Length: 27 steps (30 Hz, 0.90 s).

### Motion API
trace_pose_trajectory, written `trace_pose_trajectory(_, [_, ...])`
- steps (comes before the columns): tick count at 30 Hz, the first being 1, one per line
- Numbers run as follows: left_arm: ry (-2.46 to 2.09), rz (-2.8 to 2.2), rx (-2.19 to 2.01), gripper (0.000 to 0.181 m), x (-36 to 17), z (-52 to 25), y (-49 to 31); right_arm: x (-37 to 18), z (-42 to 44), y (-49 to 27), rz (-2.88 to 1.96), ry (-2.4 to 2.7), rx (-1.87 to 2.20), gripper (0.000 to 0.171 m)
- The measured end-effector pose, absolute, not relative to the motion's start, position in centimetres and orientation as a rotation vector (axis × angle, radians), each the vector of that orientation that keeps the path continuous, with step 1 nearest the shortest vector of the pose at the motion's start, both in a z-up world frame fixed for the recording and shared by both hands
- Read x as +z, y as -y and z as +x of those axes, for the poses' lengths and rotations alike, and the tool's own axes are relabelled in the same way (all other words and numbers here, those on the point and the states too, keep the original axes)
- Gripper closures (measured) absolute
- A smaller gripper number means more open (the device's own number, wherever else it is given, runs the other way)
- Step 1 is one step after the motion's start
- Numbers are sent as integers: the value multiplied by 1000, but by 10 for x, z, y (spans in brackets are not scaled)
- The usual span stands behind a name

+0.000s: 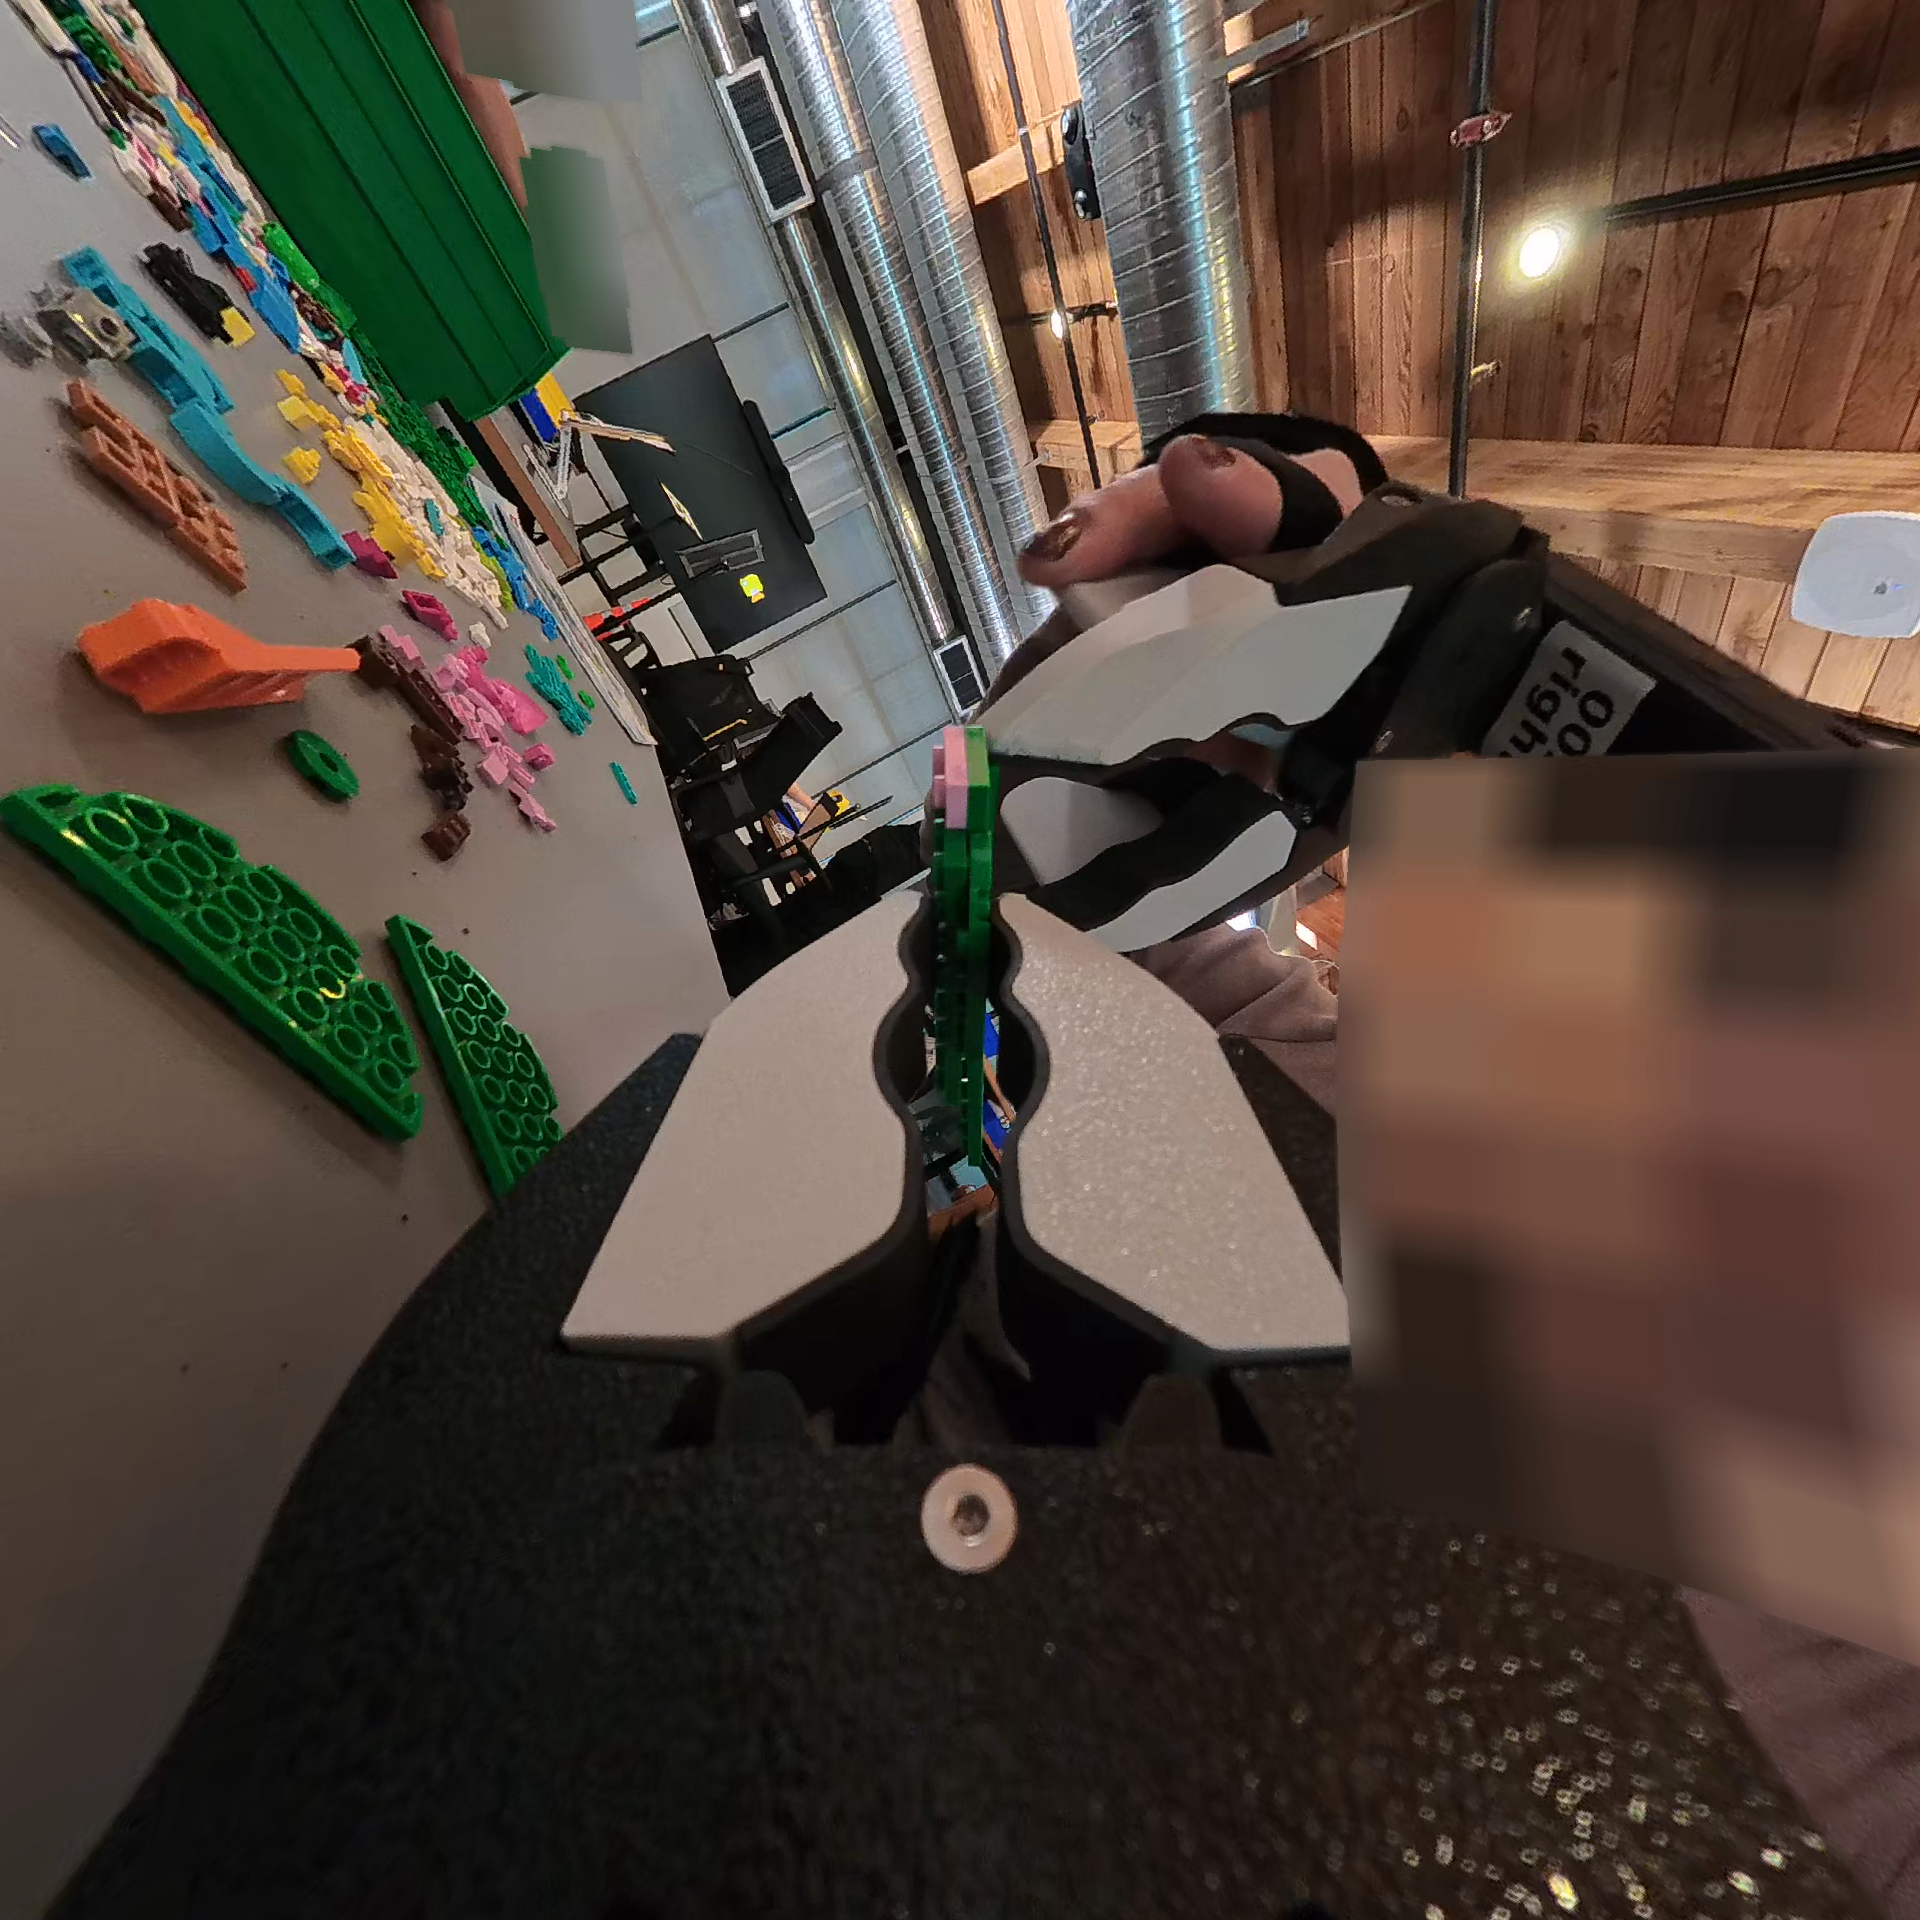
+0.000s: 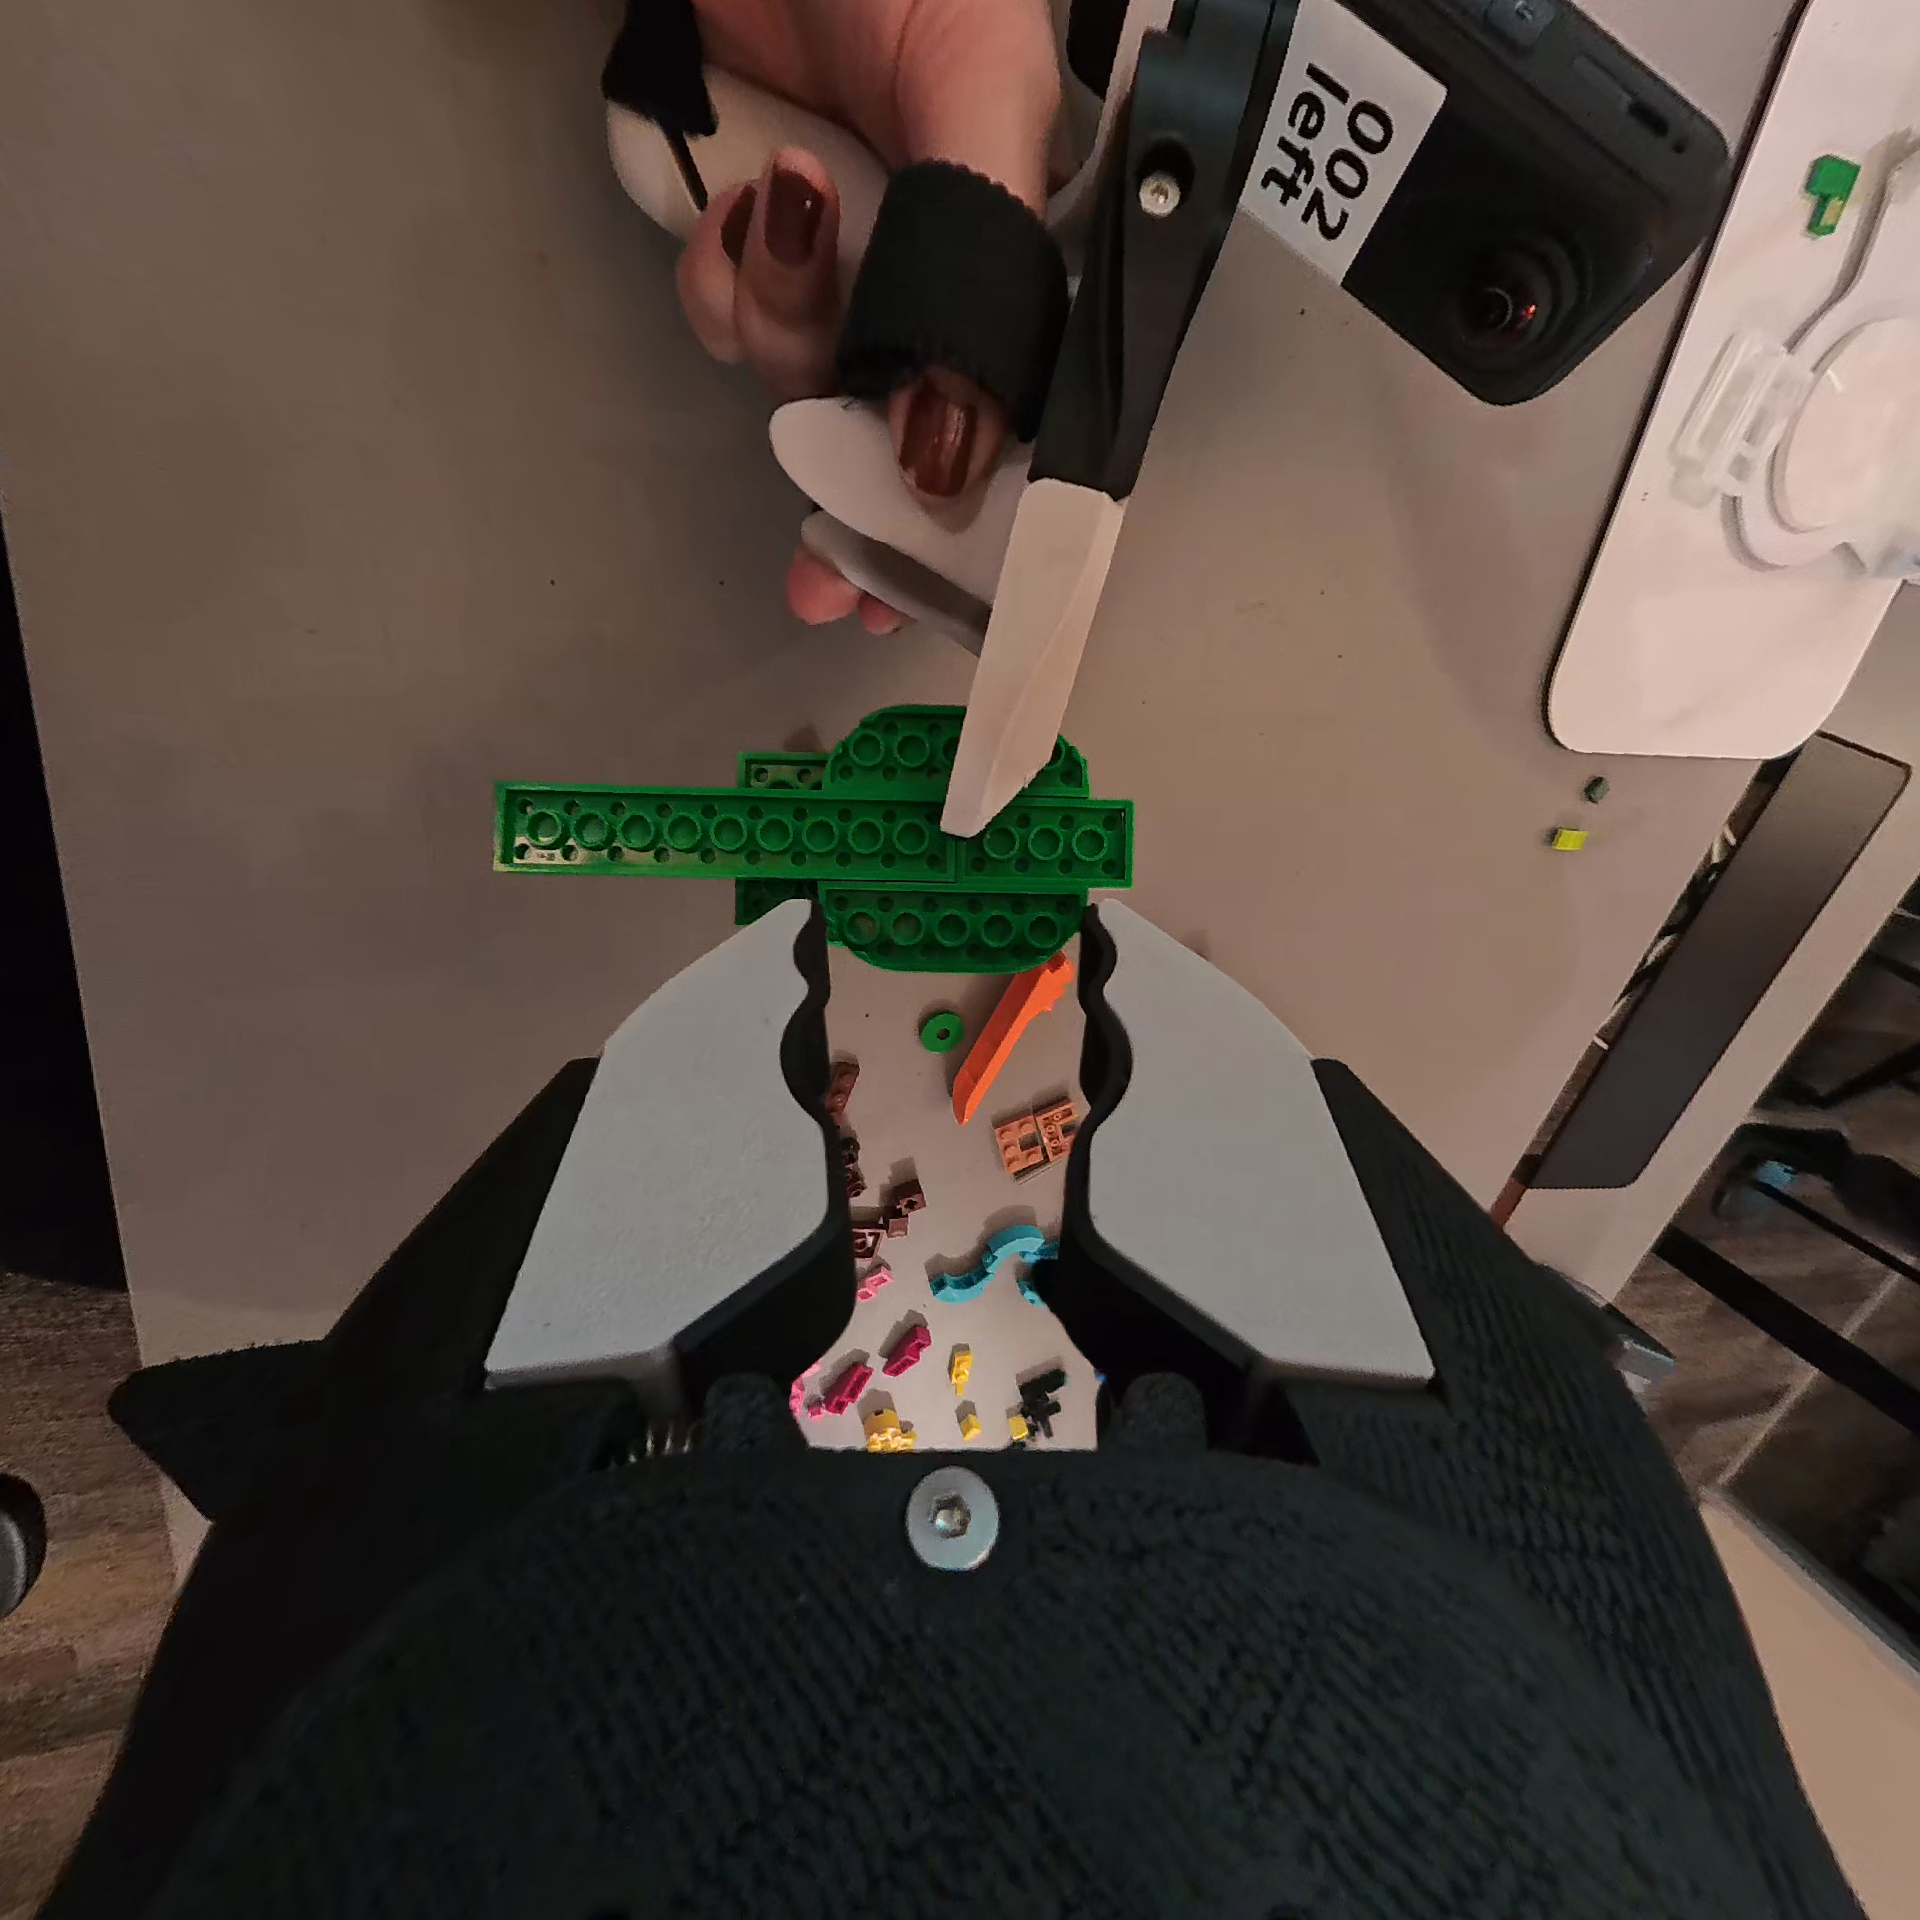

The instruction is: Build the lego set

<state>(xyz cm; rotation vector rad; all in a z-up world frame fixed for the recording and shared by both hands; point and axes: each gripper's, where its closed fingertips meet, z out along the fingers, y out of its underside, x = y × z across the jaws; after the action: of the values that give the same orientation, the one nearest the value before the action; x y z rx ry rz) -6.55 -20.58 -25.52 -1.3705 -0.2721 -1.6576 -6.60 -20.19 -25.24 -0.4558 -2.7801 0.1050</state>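
Note:
A flat green plate assembly [image 2: 727, 836], a long plate across rounded plates, is held up above the table. My left gripper [image 1: 961, 920] is shut on its faces, edge-on in the left wrist view [image 1: 961, 997], with a pink piece [image 1: 951, 769] on its far end. One of the left gripper's fingers [image 2: 1003, 707] lies across the plates in the right wrist view. My right gripper [image 2: 951, 914] clamps the lower rounded plate by its two ends. It also shows in the left wrist view [image 1: 1000, 810].
On the grey table [image 1: 156, 1299] lie two green rounded plates [image 1: 229, 935], an orange brick separator [image 1: 197, 655], a small green ring [image 1: 322, 764] and piles of loose coloured bricks [image 1: 395, 499]. A green box [image 1: 395, 187] stands behind them. A white tray [image 2: 1714, 520] lies at right. My two grippers' fingertips are within a few centimetres of each other.

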Motion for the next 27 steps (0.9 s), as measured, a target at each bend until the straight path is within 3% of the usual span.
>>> trace_pose_trajectory(27, [265, -1378, -1660, 174, -256, -64, 206, -253, -65, 201, -465, 2783, 12, 126])
